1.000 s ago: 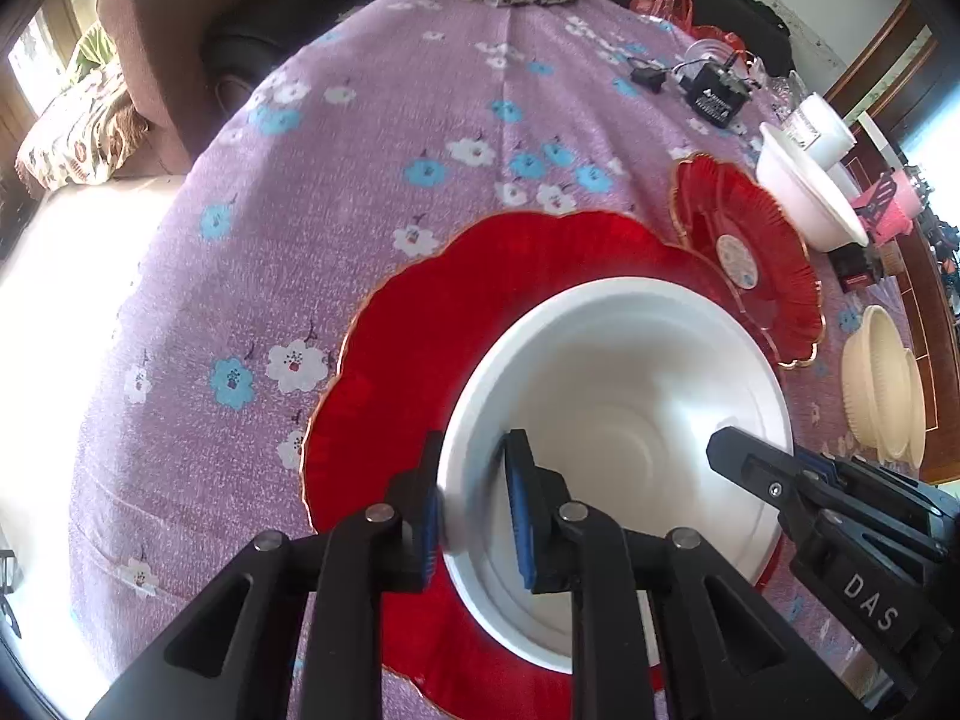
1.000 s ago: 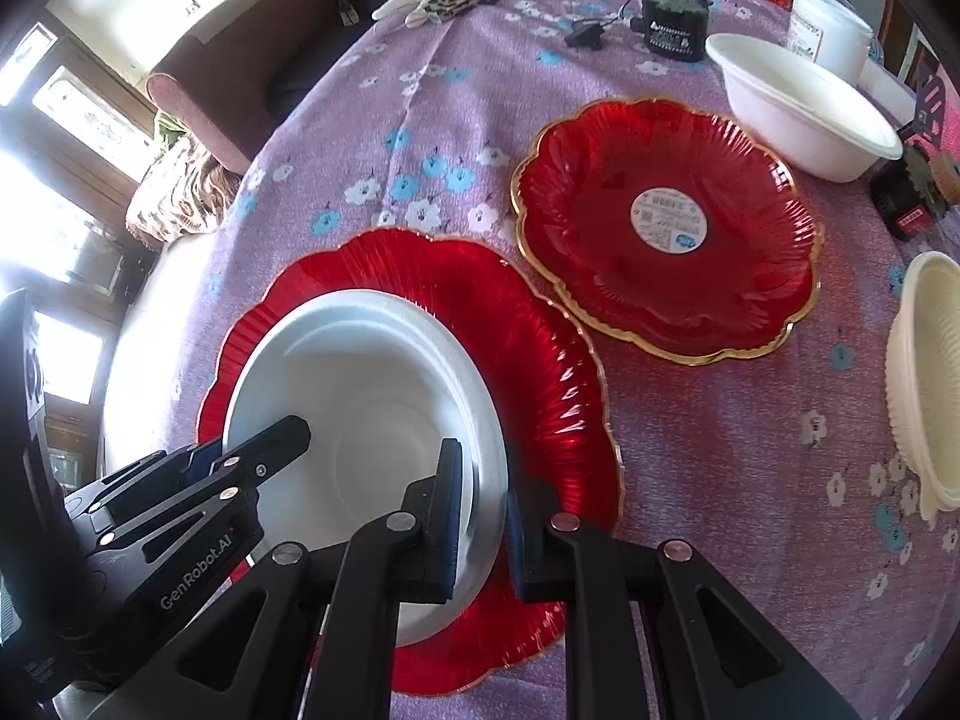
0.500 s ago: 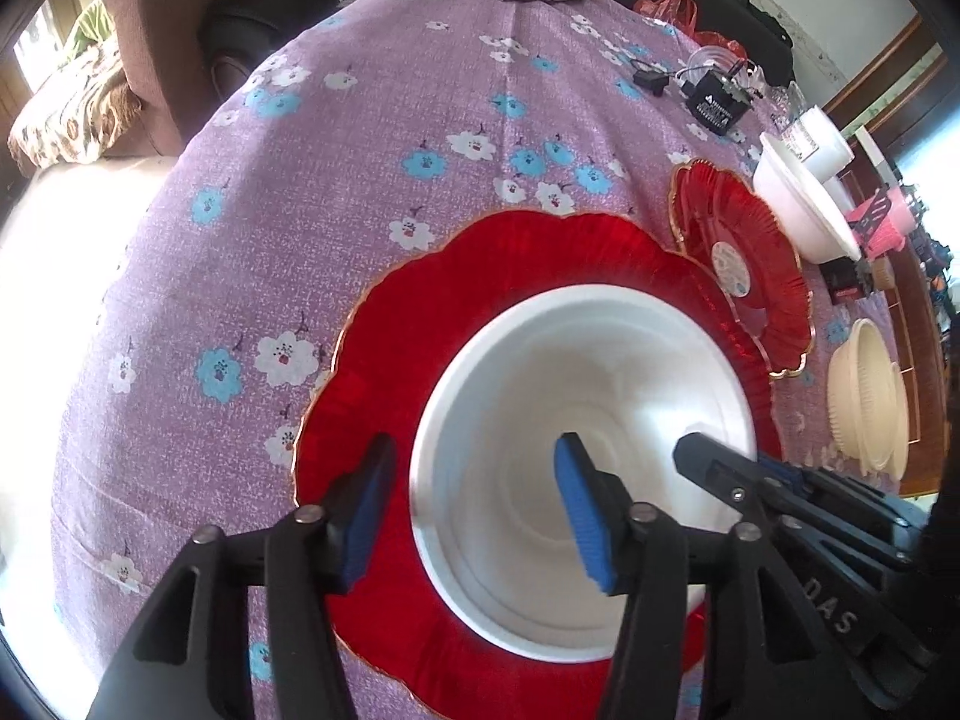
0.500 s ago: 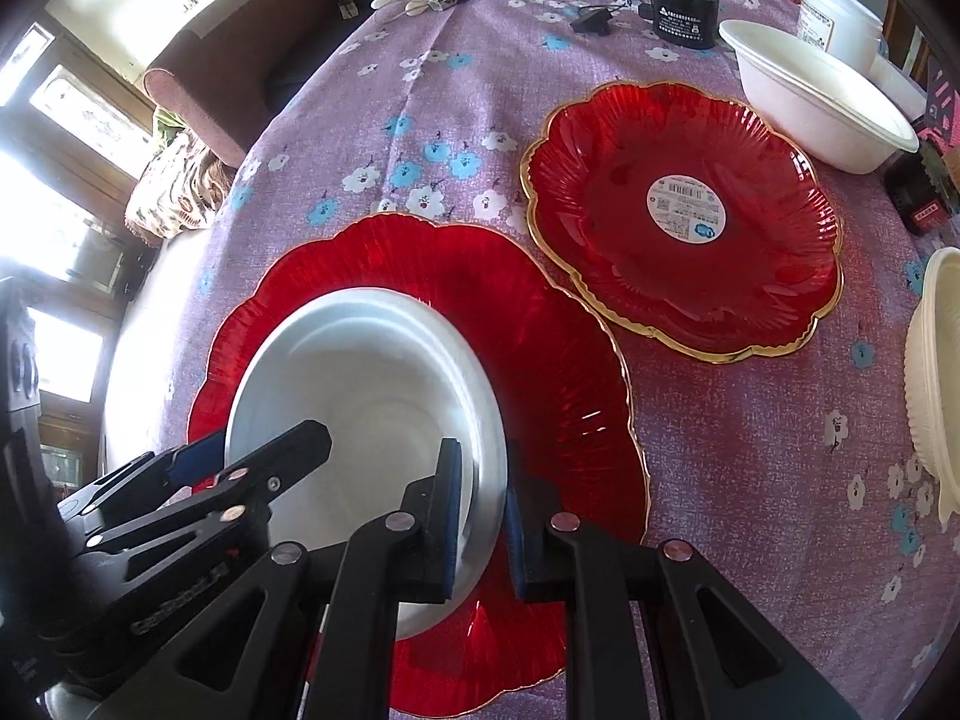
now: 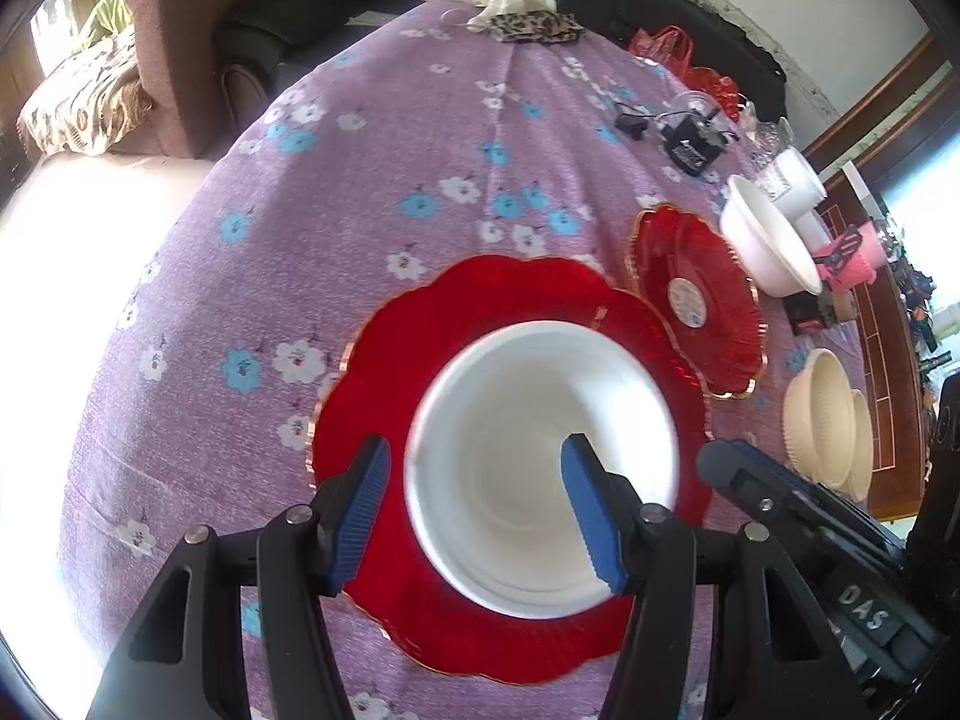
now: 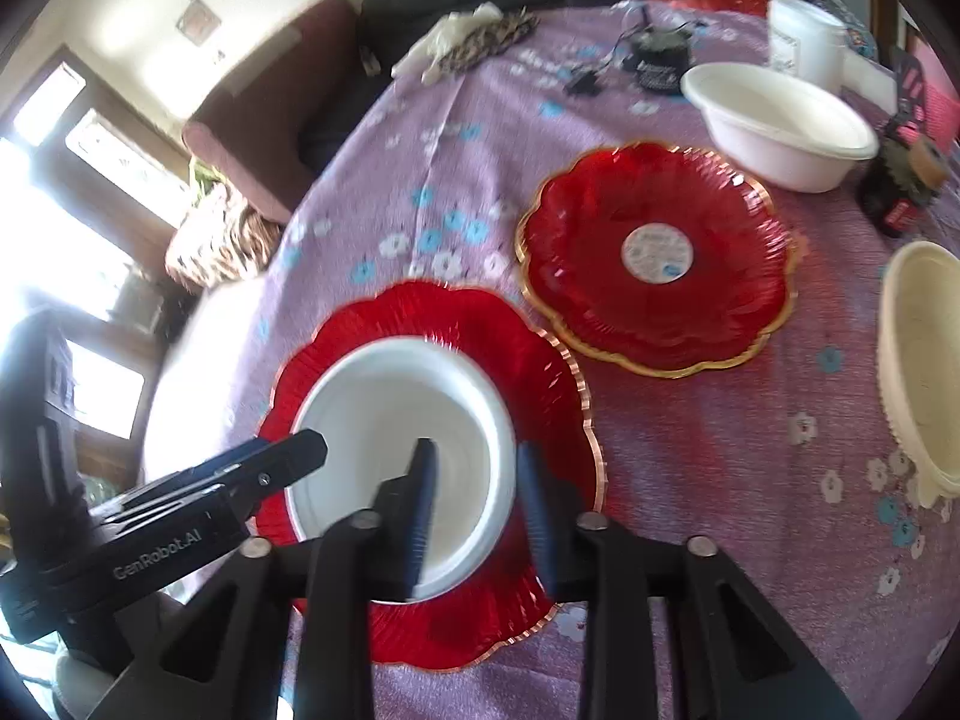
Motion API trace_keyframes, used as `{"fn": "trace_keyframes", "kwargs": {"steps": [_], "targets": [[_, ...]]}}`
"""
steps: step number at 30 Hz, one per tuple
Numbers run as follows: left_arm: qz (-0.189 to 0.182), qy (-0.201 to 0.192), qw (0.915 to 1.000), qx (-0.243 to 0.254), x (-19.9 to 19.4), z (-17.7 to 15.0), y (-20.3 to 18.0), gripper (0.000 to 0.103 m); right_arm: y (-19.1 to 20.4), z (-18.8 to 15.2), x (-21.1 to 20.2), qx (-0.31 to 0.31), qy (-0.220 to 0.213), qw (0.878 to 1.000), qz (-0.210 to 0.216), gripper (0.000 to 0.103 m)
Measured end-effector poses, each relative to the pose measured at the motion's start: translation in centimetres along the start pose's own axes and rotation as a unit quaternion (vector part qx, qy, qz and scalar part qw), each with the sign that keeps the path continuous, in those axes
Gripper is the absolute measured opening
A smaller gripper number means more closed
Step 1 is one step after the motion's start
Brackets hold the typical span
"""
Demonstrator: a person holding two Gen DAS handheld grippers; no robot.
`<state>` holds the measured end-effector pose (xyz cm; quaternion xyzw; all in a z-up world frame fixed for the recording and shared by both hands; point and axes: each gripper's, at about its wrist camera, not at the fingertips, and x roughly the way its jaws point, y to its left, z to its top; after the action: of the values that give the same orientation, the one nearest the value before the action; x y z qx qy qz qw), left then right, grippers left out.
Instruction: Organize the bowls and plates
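Left claw [image 5: 474, 507]: jaws opening, blue pads apart on either side of the near wall of the white bowl [image 5: 540, 468], neither pad pressing on it; it points steeply down.
Right claw [image 6: 474, 501]: jaws opening too, narrower than the left, the bowl's rim in the gap between the pads, nothing gripped; motion blur softens the pad edges.
White bowl: sits upright in the middle of the large red plate [image 5: 456, 324], free of both claws.
Large red plate: scalloped gold rim, flat on the purple flowered surface [image 5: 336, 192]; its near edge lies close to the surface's near edge.
Second red plate [image 6: 657, 258]: just beside the large one, rims near each other but apart; a round sticker at its centre.
Open room: bare cloth left of the large plate and beyond it; a smaller bare patch right of it, short of the cream bowls [image 6: 921, 372].
Right side: cream bowls cut off by the frame edge; another white bowl [image 6: 780, 123] stands beyond the second red plate.
Far edge: a black device with a cord, a white tub, a crumpled cloth; small dark things at the right rim are too blurred to name.
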<state>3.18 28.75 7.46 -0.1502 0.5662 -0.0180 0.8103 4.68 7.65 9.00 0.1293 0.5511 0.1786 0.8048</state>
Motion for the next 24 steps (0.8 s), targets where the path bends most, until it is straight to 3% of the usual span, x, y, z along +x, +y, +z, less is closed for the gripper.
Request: {"fn": "trace_keyframes", "kwargs": {"steps": [3, 12, 20, 24], "targets": [[-0.005, -0.001, 0.9999, 0.009, -0.2, 0.0, -1.1, 0.060, -1.5, 0.1, -1.5, 0.020, -0.018, 1.000, 0.001, 0.053], [-0.005, -0.015, 0.9986, 0.051, -0.9, 1.8, -4.7, 0.064, -7.0, 1.2, -3.1, 0.069, -0.030, 0.996, -0.037, 0.054], [-0.002, -0.010, 0.9957, 0.092, 0.7, 6.9, -8.1, 0.067, -9.6, 2.8, -1.7, 0.097, -0.015, 0.994, -0.040, 0.054], [-0.021, 0.013, 0.9953, 0.094, 3.1, 10.3, -9.0, 0.067, -10.7, 3.5, -0.4, 0.120, -0.005, 0.992, -0.038, 0.054]]}}
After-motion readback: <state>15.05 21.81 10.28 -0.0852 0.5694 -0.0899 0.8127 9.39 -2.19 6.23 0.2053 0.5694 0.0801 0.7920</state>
